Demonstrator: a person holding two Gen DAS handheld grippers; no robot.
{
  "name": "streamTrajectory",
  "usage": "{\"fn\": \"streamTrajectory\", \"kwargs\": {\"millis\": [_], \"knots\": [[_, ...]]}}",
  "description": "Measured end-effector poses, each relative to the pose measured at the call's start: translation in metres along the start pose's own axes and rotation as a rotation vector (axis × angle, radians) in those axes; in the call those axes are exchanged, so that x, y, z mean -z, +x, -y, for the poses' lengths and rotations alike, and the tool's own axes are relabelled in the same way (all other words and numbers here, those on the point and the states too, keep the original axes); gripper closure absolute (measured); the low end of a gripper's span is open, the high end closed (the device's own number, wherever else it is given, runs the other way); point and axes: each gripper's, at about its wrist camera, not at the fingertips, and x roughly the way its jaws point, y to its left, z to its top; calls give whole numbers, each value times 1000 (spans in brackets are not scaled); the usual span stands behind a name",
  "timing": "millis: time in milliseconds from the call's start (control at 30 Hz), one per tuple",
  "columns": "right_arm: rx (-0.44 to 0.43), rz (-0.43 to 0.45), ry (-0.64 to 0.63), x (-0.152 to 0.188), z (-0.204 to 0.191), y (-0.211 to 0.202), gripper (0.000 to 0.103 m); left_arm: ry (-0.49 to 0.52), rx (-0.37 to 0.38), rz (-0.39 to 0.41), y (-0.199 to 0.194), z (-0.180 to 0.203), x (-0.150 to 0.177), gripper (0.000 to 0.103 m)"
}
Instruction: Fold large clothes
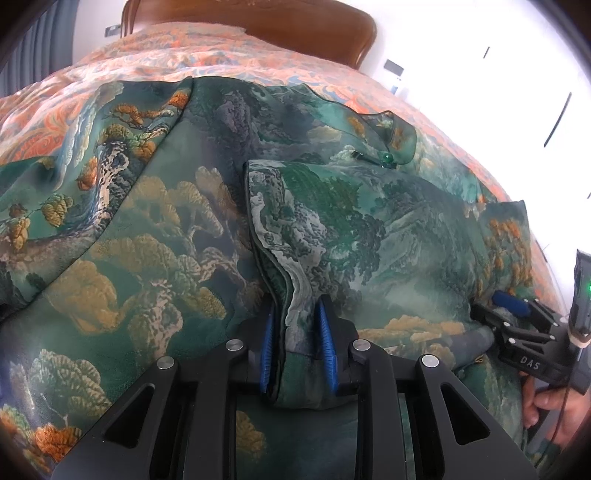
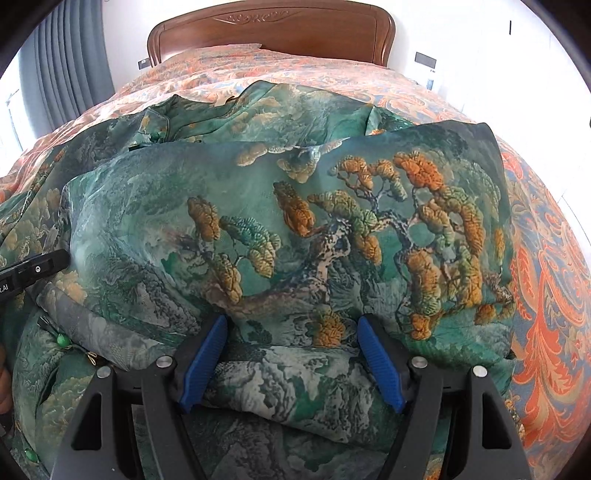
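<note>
Left tool (image 1: 295, 332) pinches the garment (image 1: 155, 236) edge, right tool (image 2: 291, 350) spread over a fold; lay both level on the bed (image 2: 546, 258).

left wrist cam close over garment (image 1: 166, 236), angled down toward headboard (image 1: 258, 22), right wrist cam same tilt and closeness, shared: garment, bedspread (image 2: 546, 258), headboard, each other's gripper at frame edge
</note>
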Motion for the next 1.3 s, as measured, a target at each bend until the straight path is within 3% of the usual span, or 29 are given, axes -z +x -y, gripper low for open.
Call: {"fn": "streamTrajectory", "kwargs": {"millis": [333, 433, 500, 667, 800, 933, 1000, 1067, 1233, 1300], "knots": [[3, 7, -2, 2, 0, -3, 28, 10, -3, 3, -1, 3, 2, 74], [5, 22, -1, 4, 0, -6, 28, 33, -44, -24, -13, 11, -4, 51], [6, 34, 3, 4, 2, -14, 28, 54, -71, -19, -36, 17, -5, 25], [-30, 105, 96, 9, 16, -75, 28, 127, -47, 19, -113, 9, 13, 15], [-66, 175, 131, 45, 19, -141, 28, 102, -66, 35, -168, -33, 42, 10], [-76, 208, 101, 98, -1, -192, 28, -12, -145, 60, -203, -92, 72, 8], [-91, 217, 137, 132, -16, -217, 28, -129, -170, 66, -212, -132, 84, 7], [-136, 205, 176, 158, -31, -230, 28, -310, -177, 72, -216, -185, 91, 7], [-190, 199, 144, 200, -79, -256, 28, -594, -138, 155, -212, -277, 84, 7], [-188, 194, 69, 203, -97, -261, 28, -649, -172, 194, -208, -304, 71, 7]]}}
